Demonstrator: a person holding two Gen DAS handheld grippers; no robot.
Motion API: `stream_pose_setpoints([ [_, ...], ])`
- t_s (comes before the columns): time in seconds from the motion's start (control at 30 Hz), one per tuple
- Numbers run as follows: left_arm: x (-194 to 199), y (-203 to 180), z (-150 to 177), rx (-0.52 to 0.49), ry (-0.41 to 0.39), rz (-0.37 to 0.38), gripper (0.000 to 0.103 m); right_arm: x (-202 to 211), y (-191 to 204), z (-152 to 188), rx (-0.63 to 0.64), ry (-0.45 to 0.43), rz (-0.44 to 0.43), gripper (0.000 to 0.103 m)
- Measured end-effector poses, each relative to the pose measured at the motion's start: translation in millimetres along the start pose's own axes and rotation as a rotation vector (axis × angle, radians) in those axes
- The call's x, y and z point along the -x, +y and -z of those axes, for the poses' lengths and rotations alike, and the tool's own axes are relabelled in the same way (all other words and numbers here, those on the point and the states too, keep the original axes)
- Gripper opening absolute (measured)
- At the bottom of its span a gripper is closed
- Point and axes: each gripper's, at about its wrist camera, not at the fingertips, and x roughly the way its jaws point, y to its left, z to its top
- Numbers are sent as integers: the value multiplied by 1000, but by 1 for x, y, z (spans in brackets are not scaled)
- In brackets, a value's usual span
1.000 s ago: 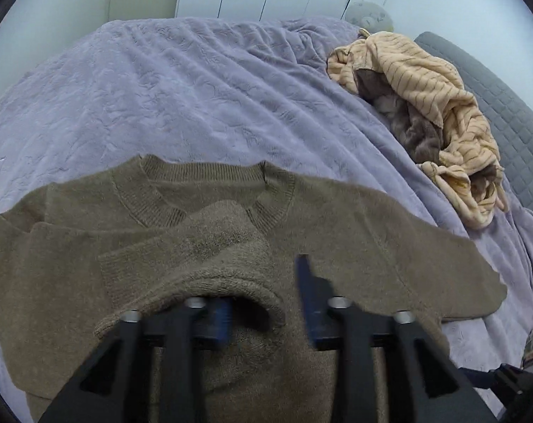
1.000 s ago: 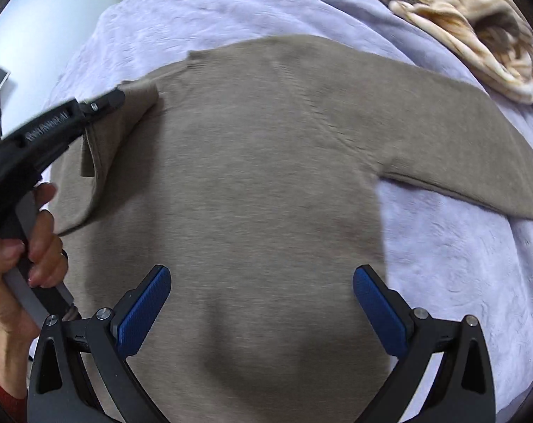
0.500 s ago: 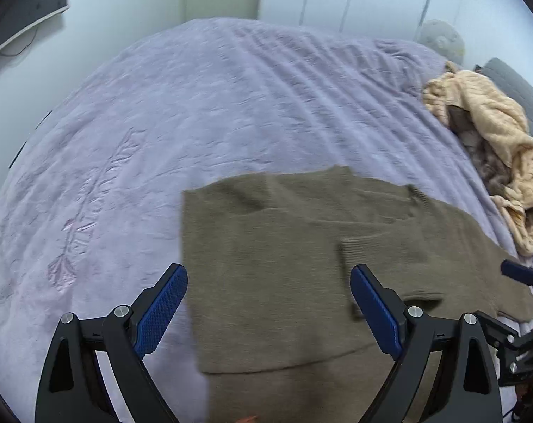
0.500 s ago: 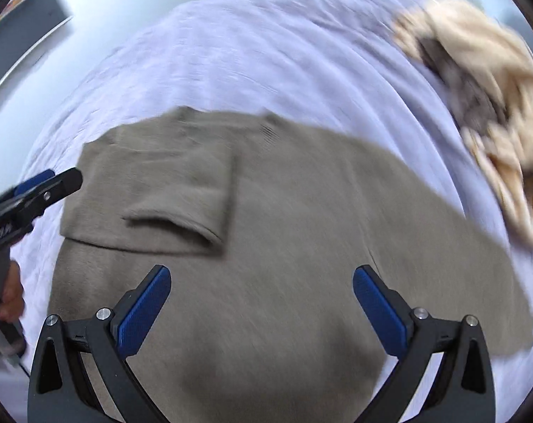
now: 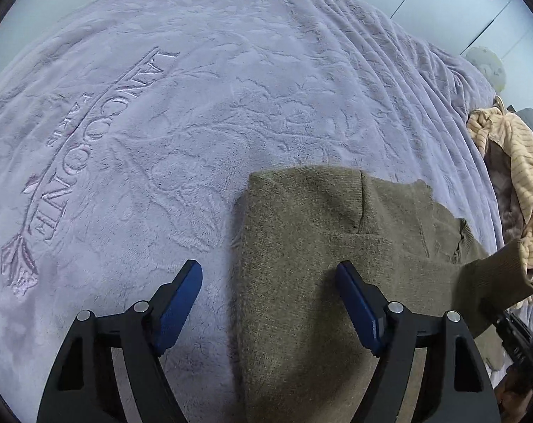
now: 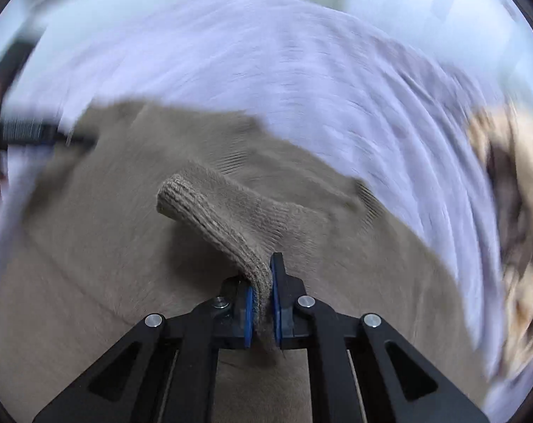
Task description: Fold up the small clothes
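The sweater's (image 5: 301, 264) cuff (image 6: 210, 208) is clamped by the right gripper (image 6: 262, 303) at frame centre — the left gripper (image 5: 270, 292), its jaws just narrowed yet apart, straddles the sweater's edge on the blanket (image 5: 196, 88), a striped garment (image 5: 520, 162) heaped at right.

The left gripper (image 5: 268, 299) is a black plastic frame with triangular cut-outs in each arm, round silver screws at the joints, and long blue pads lining its fingers (image 5: 358, 306). The right gripper (image 6: 262, 303) is built the same (black arms, silver screws, blue pads), with two pale rods running back between its arms.
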Motion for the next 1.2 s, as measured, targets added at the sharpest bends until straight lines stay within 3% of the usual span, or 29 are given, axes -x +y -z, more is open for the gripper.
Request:
stream_pose_setpoints([
  [0.1, -2, -1, -5, 13, 4, 9, 77, 3, -86, 35, -472, -11, -144, 13],
  [0.17, -5, -5, -8, 6, 6, 5, 63, -9, -122, 66, -684, 32, -239, 17],
  [0.2, -6, -6, -8, 0, 4, -2, 60, -14, -136, 85, -776, 64, -275, 32],
  [0.23, -6, -8, -9, -8, -1, -1, 40, -17, -143, 96, -820, 64, -303, 45],
  [0.27, -7, -10, -10, -21, 1, 5, 22, -16, -147, 105, -850, 40, -345, 48],
  [0.33, -5, -13, -12, -31, -2, -1, 9, -12, -148, 110, -889, 14, -382, 52],
  [0.4, 2, -17, -15, -39, -16, -6, 9, -13, -152, 112, -944, 16, -397, 48],
  [0.43, 8, -18, -16, -50, -29, -5, 9, -14, -155, 113, -972, 15, -415, 20],
  [0.47, 12, -18, -16, -68, -38, -4, 9, -16, -156, 110, -991, 19, -430, 7],
  [0.57, 12, -17, -12, -119, -32, -25, 9, -6, -156, 92, -935, -19, -427, 8],
  [0.63, 7, -16, -12, -122, -31, -24, 9, -2, -151, 85, -861, -12, -371, 8],
  [0.77, 5, -16, -10, -87, -36, -27, 13, -11, -159, 118, -883, 65, -296, 8],
  [0.8, 7, -17, -9, -90, -40, -38, 20, -15, -162, 125, -909, 66, -309, 8],
  [0.87, 16, -17, -5, -98, -63, -93, 67, -14, -162, 126, -918, 51, -319, 8],
  [0.9, 22, -16, -3, -103, -84, -109, 70, -12, -160, 124, -907, 45, -313, 11],
  [1.0, 33, -11, 4, -103, -75, -118, 70, -8, -159, 123, -908, 53, -321, 22],
  [1.1, 44, -4, 18, -83, -62, -135, 70, 4, -162, 130, -920, 43, -350, 50],
  [1.2, 49, -2, 36, -67, -29, -109, 70, 11, -158, 130, -905, 60, -337, 51],
])
